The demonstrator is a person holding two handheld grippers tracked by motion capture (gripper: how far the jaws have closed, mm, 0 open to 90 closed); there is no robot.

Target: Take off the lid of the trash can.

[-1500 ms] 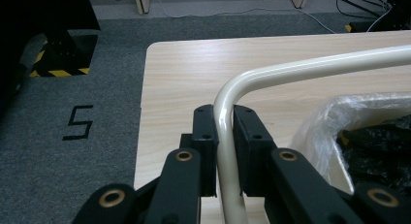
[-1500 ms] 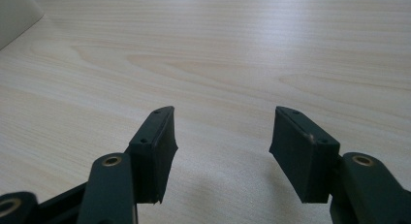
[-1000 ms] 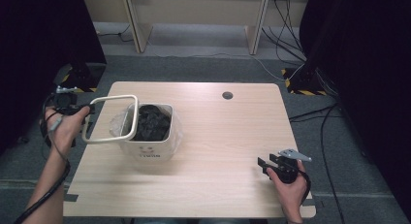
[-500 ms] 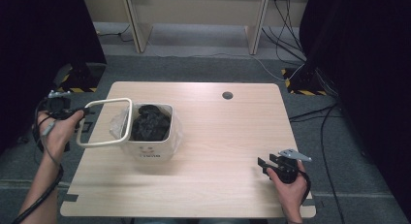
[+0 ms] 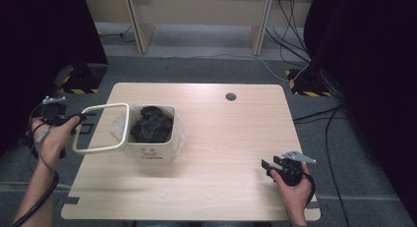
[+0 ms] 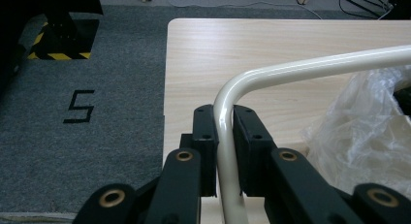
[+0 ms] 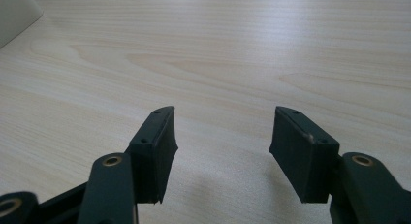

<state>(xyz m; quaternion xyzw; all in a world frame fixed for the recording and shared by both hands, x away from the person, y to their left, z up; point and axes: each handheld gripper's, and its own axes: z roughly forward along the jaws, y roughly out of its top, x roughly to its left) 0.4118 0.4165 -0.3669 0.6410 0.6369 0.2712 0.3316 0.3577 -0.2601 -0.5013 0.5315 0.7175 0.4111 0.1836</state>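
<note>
Frame between left claw pads

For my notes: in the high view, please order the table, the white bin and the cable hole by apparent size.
1. table
2. white bin
3. cable hole
The differences are clear, so nearness to the camera does not change the order.

Even overhead light on the counter; black and unreadable down both sides of the high view. Soft, short shadows under the bin. Bright glare streak along the cream handle. Near jaws soft, slightly out of focus. Clear plastic liner washed out, perhaps overexposed. Mild graininess overall.
</note>
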